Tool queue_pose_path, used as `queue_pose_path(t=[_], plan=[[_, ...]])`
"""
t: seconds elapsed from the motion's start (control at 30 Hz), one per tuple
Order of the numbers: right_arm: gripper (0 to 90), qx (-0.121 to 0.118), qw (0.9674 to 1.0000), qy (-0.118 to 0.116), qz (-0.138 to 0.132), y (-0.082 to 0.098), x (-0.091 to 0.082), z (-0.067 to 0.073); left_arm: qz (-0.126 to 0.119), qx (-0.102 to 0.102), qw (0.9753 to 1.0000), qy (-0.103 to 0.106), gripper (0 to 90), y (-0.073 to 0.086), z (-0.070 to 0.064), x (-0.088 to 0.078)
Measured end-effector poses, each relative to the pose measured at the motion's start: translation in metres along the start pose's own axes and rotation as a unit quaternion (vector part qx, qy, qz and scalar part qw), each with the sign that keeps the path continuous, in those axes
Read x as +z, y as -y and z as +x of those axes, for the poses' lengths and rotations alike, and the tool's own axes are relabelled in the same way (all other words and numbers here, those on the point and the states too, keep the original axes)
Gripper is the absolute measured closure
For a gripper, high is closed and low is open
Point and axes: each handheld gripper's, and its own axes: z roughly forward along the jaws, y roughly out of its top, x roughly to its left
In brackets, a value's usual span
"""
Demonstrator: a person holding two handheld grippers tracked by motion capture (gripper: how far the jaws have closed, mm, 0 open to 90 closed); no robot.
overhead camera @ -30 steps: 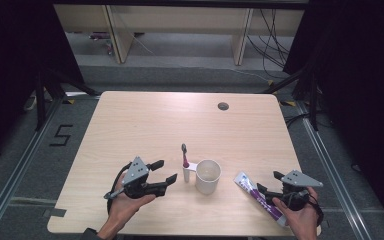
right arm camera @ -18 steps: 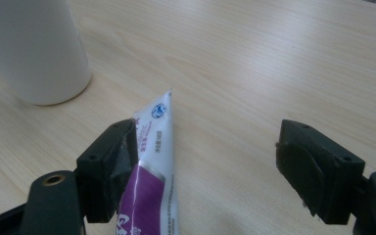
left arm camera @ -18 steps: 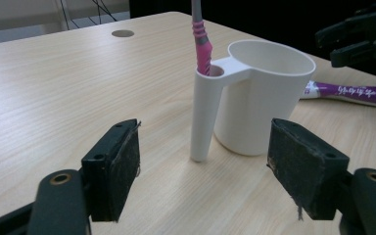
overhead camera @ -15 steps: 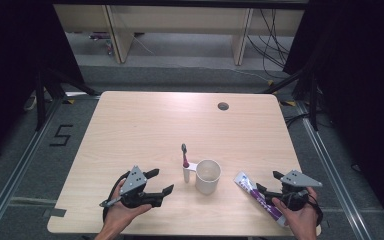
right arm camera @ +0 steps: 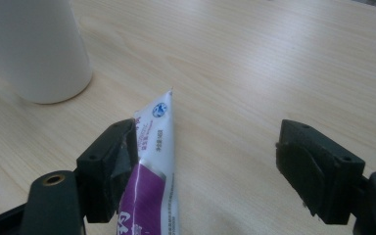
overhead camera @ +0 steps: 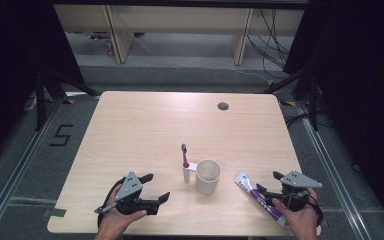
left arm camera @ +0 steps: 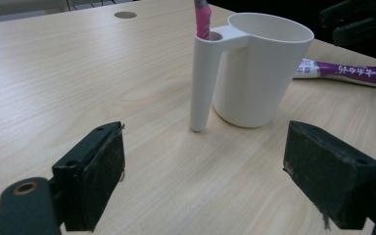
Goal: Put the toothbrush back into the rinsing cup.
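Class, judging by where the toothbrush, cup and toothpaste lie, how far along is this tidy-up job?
Done: the toothbrush stands in the holder on the white cup. In hand: the left tool, jaws just opened and nothing between them, faces the cup; the right tool sits open around the toothpaste tube, one pad beside it, not clamped. Left, probably: gripping the tube, which lies flat on the table.

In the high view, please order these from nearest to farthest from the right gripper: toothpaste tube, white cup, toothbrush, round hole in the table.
1. toothpaste tube, lying under the right gripper
2. white cup, to its left
3. toothbrush, just beyond the cup
4. round hole, near the far edge
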Motion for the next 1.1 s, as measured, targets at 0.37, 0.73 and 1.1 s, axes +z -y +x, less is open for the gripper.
queue_pose_path(t=[0.37, 0.73, 1.1], plan=[[24.6, 0.002, 1.0, -0.008, -0.001, 0.001, 0.001, -0.001, 0.023, 0.018, 0.9996, 0.001, 15.1, 0.009, -0.003, -0.011], [24.6, 0.004, 1.0, -0.002, -0.004, 0.004, -0.002, -0.003, 0.031, 0.015, 0.9994, -0.004, 15.1, 0.013, -0.005, -0.019], [24.3, 0.004, 1.0, 0.002, 0.002, 0.005, -0.004, -0.001, 0.049, 0.022, 0.9985, -0.009, 15.1, 0.021, -0.015, -0.026]])
